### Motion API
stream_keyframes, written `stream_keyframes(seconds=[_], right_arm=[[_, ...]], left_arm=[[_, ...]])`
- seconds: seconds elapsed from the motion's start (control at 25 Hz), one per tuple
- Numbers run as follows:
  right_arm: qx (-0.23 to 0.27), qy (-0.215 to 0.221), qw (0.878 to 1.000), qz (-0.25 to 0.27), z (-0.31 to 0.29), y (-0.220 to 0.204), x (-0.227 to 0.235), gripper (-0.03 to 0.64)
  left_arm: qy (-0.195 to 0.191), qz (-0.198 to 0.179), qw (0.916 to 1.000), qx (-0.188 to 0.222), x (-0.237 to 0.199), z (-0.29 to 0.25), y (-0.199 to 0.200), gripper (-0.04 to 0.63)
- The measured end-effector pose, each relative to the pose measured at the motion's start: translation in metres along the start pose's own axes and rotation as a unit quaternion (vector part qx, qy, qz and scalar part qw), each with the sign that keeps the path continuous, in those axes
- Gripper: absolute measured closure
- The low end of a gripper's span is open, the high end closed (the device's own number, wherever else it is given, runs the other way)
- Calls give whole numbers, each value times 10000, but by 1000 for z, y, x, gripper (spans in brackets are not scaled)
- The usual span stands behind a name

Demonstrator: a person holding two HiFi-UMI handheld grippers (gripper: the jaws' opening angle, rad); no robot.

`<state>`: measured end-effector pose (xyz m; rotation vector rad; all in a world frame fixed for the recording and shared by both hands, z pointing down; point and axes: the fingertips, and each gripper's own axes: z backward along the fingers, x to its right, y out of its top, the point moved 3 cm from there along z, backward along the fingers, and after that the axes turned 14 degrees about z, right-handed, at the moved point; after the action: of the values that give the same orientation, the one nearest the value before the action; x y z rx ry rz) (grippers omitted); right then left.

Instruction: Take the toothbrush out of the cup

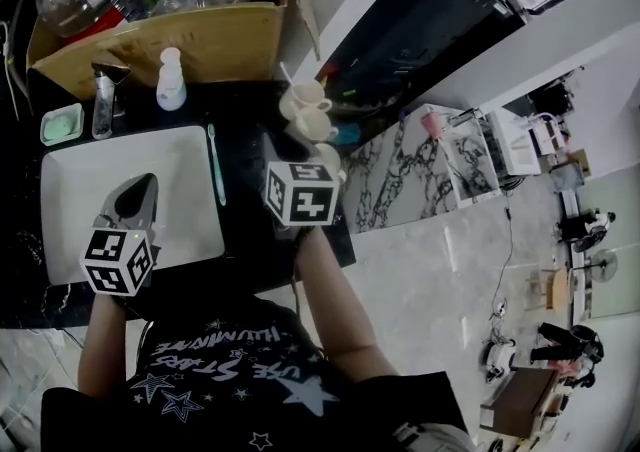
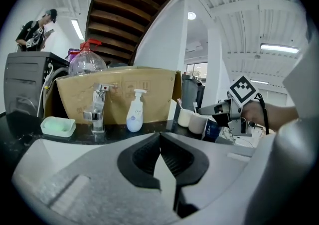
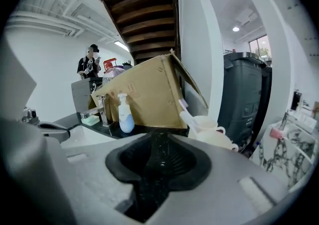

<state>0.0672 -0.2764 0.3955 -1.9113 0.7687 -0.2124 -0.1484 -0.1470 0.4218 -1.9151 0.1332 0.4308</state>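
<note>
jaws of the left gripper (image 2: pixel 159 135) are seen pressed together at the tips, with nothing between them; it is held over the white basin (image 1: pixel 80 190). fingers of the right gripper (image 3: pixel 158 139) are set slightly apart (a narrow dark gap is seen, nothing in it). this gripper is pointed toward two cream cups (image 3: pixel 214 132) at the right end of the black counter (image 1: pixel 250 110), which are not touched.

a green toothbrush (image 1: pixel 215 165) is laid flat along the basin's right edge, outside any cup. a second toothbrush (image 3: pixel 183 111), pale with a purple head, is stood leaning in the farther cup (image 1: pixel 305 98).

behind the basin are noted a chrome faucet (image 2: pixel 97 109), a white pump bottle (image 2: pixel 135 112) and a green soap dish (image 2: pixel 58 126), all lined up before a cardboard box (image 2: pixel 119 87). a person (image 2: pixel 35 32) is seen standing far behind, at upper left in the left gripper view.
</note>
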Motion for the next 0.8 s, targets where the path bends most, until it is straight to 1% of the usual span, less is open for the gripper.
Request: stream_keyframes(seconds=[0.24, 0.28, 0.36, 0.52, 0.6, 0.68, 0.8], right_arm=[[90, -305, 9973, 662, 13, 3, 35, 508], [70, -316, 9962, 812, 13, 3, 40, 484], [5, -321, 9929, 1145, 9, 3, 47, 480], [-186, -223, 9847, 1719, -1, 2, 54, 480], [-312, -161, 9781, 2049, -7, 2, 57, 480], [-450, -31, 9707, 2359, -14, 1, 57, 479], [-556, 209, 9628, 2634, -24, 0, 55, 480]], left_arm=[[22, -175, 9997, 184, 26, -6, 10, 586], [33, -192, 9996, 213, 29, -7, 12, 586], [64, -214, 9994, 269, 36, -9, 14, 586], [145, -255, 9990, 341, 46, -14, 18, 586], [202, -278, 9988, 358, 49, -16, 20, 586], [273, -279, 9985, 372, 51, -17, 20, 586], [362, -259, 9983, 380, 54, -18, 19, 586]])
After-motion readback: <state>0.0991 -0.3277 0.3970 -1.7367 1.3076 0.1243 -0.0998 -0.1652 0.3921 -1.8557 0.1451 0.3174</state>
